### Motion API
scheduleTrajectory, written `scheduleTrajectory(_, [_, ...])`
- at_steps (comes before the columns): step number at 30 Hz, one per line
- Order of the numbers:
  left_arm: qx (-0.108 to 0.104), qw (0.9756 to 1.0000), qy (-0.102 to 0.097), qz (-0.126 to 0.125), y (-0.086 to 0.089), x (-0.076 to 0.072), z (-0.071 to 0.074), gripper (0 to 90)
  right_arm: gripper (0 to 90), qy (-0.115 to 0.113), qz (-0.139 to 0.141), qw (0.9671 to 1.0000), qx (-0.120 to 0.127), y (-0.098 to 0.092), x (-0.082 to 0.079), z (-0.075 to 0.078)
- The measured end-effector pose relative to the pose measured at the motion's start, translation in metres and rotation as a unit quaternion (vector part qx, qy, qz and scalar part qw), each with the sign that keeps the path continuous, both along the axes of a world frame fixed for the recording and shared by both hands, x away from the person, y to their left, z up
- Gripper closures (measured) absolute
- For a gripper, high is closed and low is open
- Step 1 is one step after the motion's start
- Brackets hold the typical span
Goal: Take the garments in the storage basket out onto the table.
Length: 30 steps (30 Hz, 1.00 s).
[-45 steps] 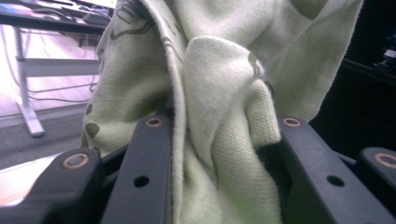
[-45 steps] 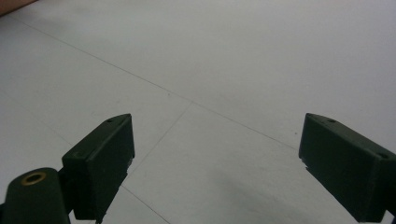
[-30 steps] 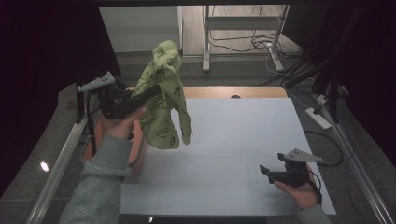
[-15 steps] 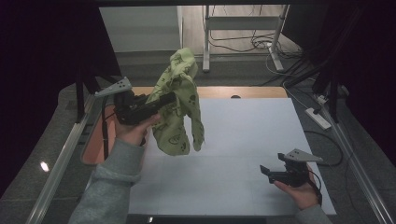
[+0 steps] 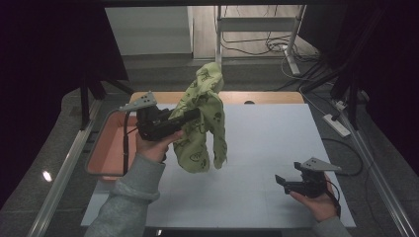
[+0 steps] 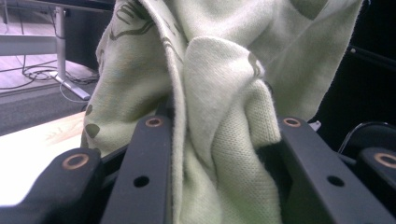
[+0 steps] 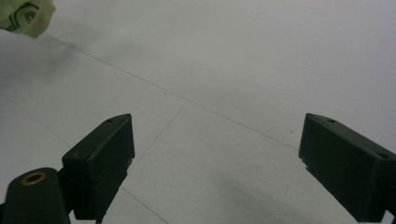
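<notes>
Green knit cloth, soft and ribbed with dark printed figures, hangs bunched in thick folds from the left gripper. In the left gripper view the black jaws pinch a fat wad of the cloth between them, so it's clamped on fabric; brass rivets show on the jaw links. Cloth is airborne over the left part of the white table, with its lower tail hanging close above the top and its peak rising above the gripper. Table top is matte and smooth with faint seam lines. Orange tray with rounded corners sits off the table's left edge.

Versus a second ago: left gripper and cloth have shifted rightward, from the table's left edge in over the table, and a bit lower. Right gripper unchanged.

Pose: left forearm in a grey sleeve reaches up from the bottom, hand wrapped under the gripper body, jaws pointing level toward the right. Right hand rests low near the table's right front, gripper pointing left, jaws spread wide with nothing between them.
</notes>
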State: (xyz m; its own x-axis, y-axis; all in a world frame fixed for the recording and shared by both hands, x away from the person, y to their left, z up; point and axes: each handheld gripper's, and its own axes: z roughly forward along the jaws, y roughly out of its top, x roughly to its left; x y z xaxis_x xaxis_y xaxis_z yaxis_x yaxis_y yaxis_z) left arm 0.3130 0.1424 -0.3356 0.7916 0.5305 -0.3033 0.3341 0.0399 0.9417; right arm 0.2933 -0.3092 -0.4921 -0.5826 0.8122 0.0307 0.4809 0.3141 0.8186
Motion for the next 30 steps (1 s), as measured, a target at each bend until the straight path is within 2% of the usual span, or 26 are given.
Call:
scheduleTrajectory(15, [0.013,0.9994,0.006,-0.03,-0.034,-0.002,-0.011,70.2,11.3,0.0,0.001,1.0,0.001,0.0,0.0,0.0])
scheduleTrajectory(22, [0.022,0.999,0.008,-0.038,-0.039,-0.003,-0.016,70.2,11.3,0.001,0.001,1.0,0.0,0.0,0.0,-0.001])
scheduleTrajectory(30, [0.021,0.9987,0.01,-0.046,-0.045,-0.002,-0.018,70.2,11.3,0.001,0.001,1.0,0.0,0.0,0.0,-0.001])
